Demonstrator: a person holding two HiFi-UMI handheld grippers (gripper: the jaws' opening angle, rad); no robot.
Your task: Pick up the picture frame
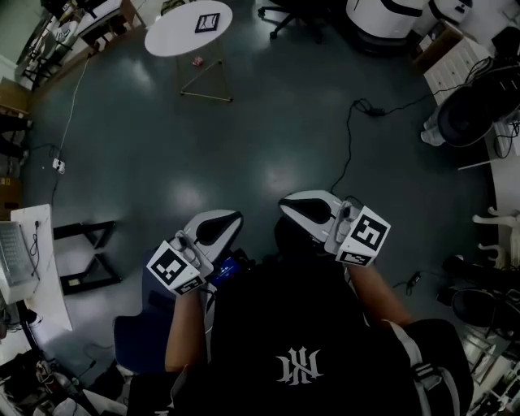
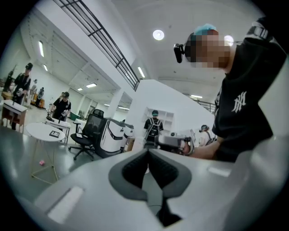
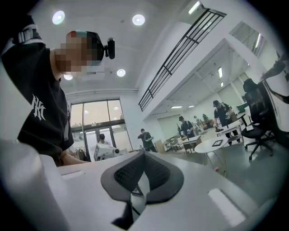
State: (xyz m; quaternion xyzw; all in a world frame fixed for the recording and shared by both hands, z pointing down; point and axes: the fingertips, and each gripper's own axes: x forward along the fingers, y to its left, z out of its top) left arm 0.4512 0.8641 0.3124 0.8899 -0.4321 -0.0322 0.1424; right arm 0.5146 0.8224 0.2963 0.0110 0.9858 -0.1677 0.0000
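Observation:
The picture frame, small and dark-edged, lies flat on a round white table far across the floor. It also shows in the left gripper view as the frame and in the right gripper view as the frame. My left gripper and right gripper are held level close to my body, far from the table. In the left gripper view the jaws are shut on nothing. My right gripper is shut and empty too. Each gripper sees the other across the gap.
A small pink thing lies under the table. A black cable runs over the dark floor. Office chairs, white machines and shelving stand at the far right, desks at the left. Several people stand in the background.

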